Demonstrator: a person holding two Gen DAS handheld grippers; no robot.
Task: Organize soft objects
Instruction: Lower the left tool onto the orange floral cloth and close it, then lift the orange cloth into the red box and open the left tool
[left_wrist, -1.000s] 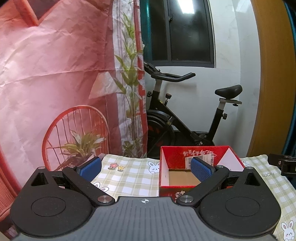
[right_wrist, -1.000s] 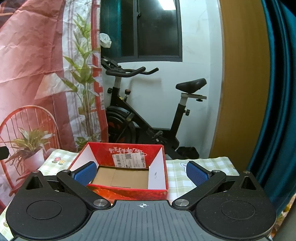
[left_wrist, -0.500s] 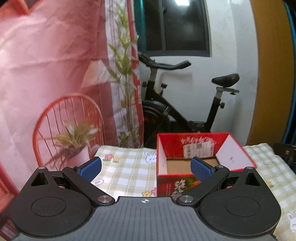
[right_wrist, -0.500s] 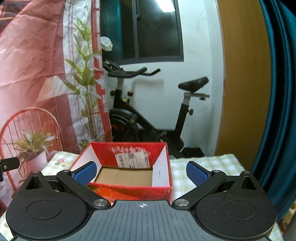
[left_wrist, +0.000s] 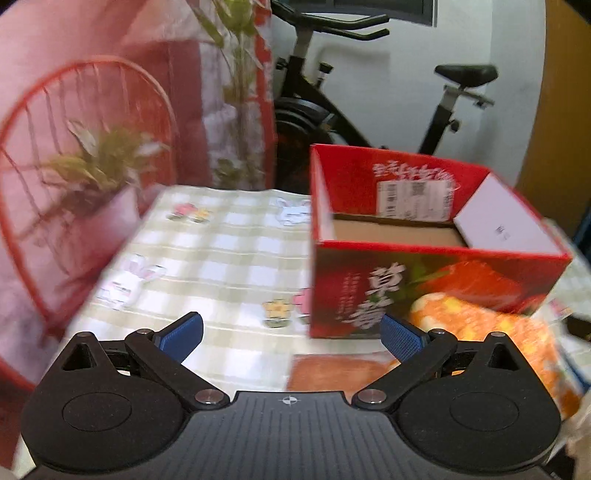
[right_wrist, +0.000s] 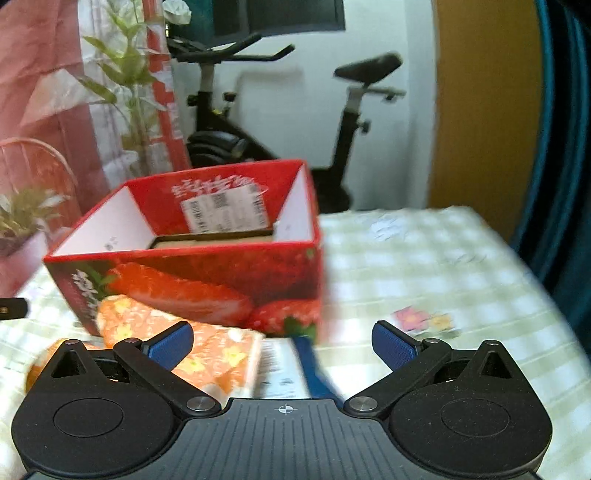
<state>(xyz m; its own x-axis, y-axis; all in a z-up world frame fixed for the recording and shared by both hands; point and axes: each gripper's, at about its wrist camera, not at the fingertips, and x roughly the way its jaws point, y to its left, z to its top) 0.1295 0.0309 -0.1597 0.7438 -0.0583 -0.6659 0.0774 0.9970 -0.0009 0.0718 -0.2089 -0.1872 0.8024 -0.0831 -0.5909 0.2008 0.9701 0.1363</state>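
Observation:
An open red strawberry-print box (left_wrist: 424, 280) stands on the checked tablecloth; it also shows in the right wrist view (right_wrist: 207, 273). Its inside looks empty. An orange flowered soft pack (left_wrist: 491, 332) lies in front of the box, and shows in the right wrist view (right_wrist: 207, 350) next to a blue-and-white flat pack (right_wrist: 295, 365). My left gripper (left_wrist: 291, 338) is open and empty, near the box's front left corner. My right gripper (right_wrist: 282, 343) is open and empty, above the packs.
A checked tablecloth with rabbits and flowers (left_wrist: 221, 251) covers the table. An exercise bike (left_wrist: 332, 92) stands behind it. A pink backdrop with a printed chair and plant (left_wrist: 92, 147) hangs at the left. A teal curtain (right_wrist: 561, 147) hangs at the right.
Both grippers have tilted down and moved closer to the table. The box now looks larger, and the soft packs in front of it have come into view. Jaws stayed open.

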